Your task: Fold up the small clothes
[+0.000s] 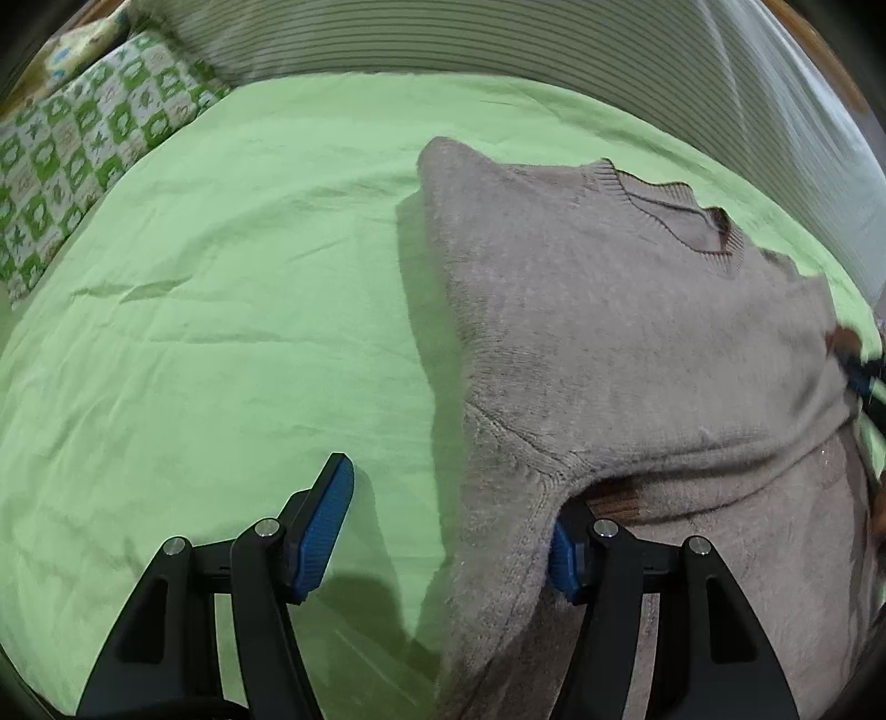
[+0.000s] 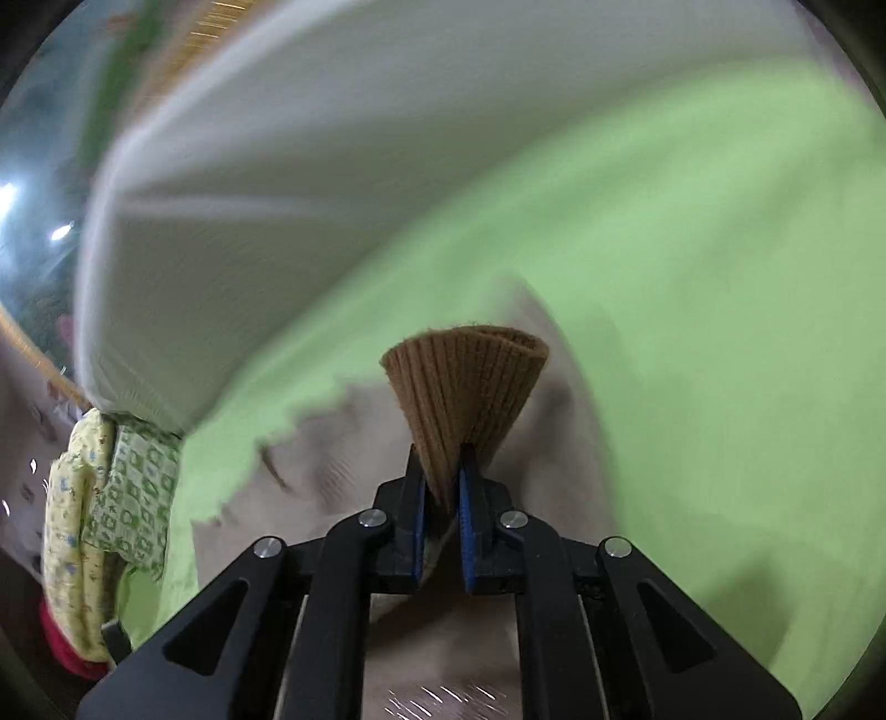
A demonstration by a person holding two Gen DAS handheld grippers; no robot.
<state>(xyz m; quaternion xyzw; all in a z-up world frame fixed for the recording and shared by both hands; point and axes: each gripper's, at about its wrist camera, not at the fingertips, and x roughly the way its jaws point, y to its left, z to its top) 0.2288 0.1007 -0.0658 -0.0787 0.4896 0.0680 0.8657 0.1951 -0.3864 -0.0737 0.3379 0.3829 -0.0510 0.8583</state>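
- Right tool [image 2: 441, 476] has its pads pressed together on a ribbed brown cuff [image 2: 465, 382], which fans out beyond the fingertips; the left tool [image 1: 451, 531] stands spread, one blue pad bare over the sheet, the other tucked under the near fold of the sweater, pinching nothing.
- Grey-brown sweater [image 1: 637, 343] lies on the right half of the bed, neck opening toward the far right, its left side drawn into a raised peak and its near part bunched over the left tool.
- Folding looks barely begun: the body is neither flat nor squared, a sleeve end is only now pinched, and both sleeves and the body fold are, by my reading, still to do.
- Green sheet [image 1: 221, 332] covers the bed; a green-patterned pillow [image 1: 83, 155] sits at the far left against a striped cover [image 1: 443, 39].
- Left view shows the whole garment and its neckline, with the right tool only a blur at the right edge; the right view alone shows the pinch on the cuff, but its surroundings are smeared, so the cuff probably belongs to this sweater.
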